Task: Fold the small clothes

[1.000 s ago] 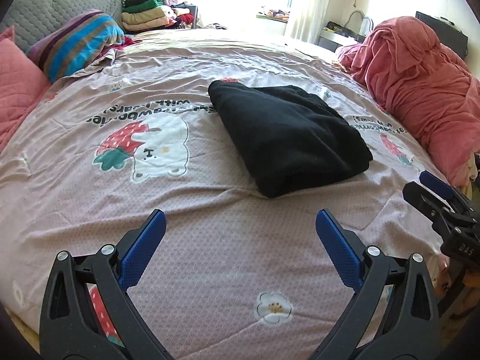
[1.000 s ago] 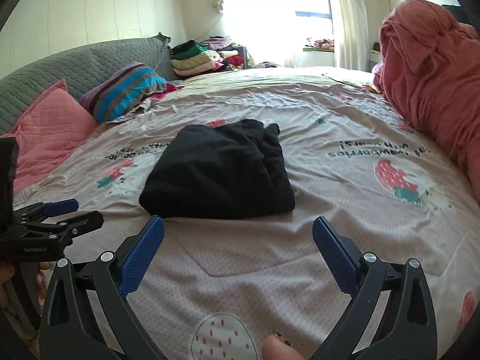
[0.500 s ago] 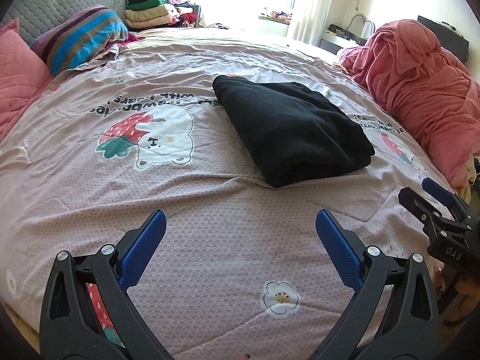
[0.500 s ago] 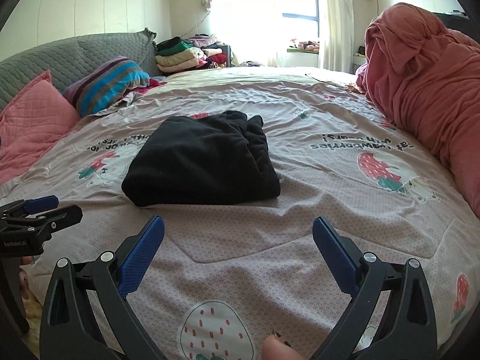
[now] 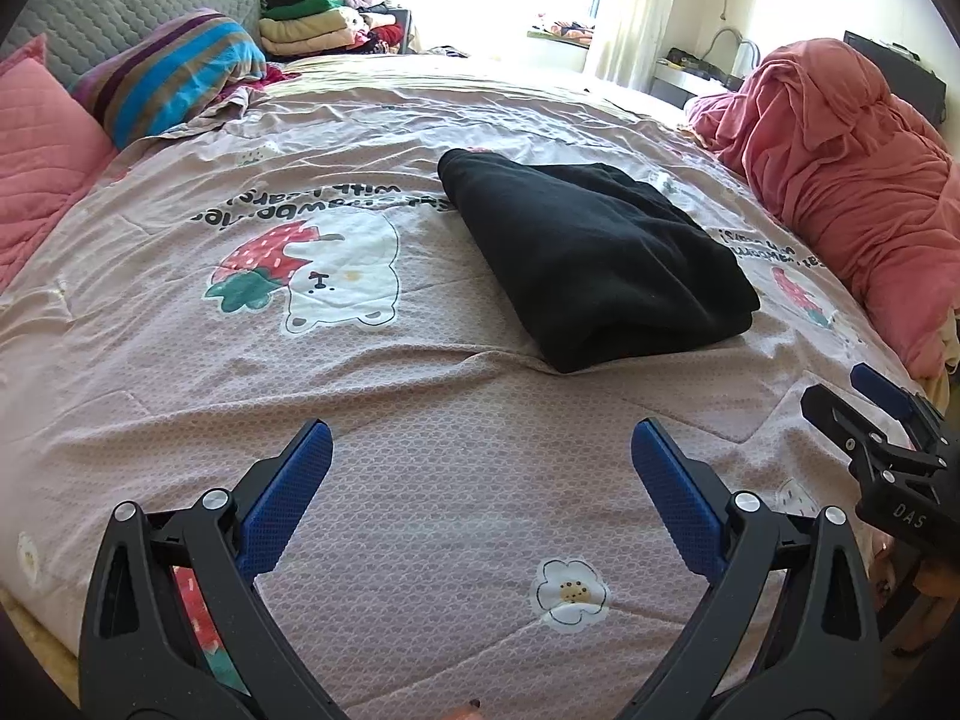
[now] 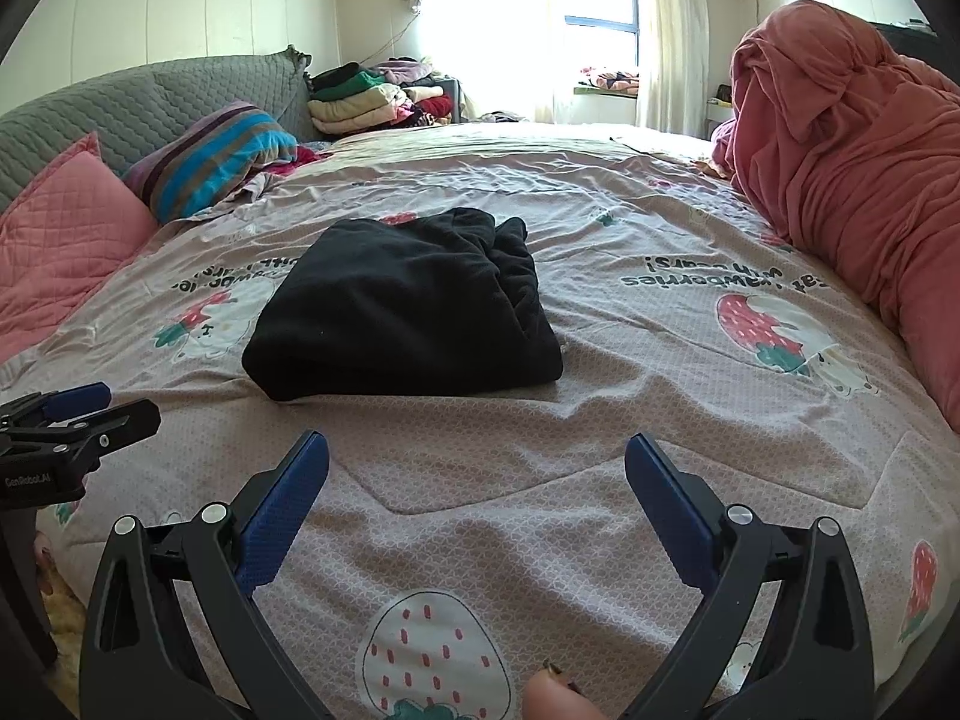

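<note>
Both grippers withdrawn; black garment [image 5: 594, 264] folded, long axis receding.

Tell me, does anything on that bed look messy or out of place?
Little stands out. The black garment lies folded on the bedspread, though its right edge is bunched. Both tools, left and right, are open and empty.
</note>
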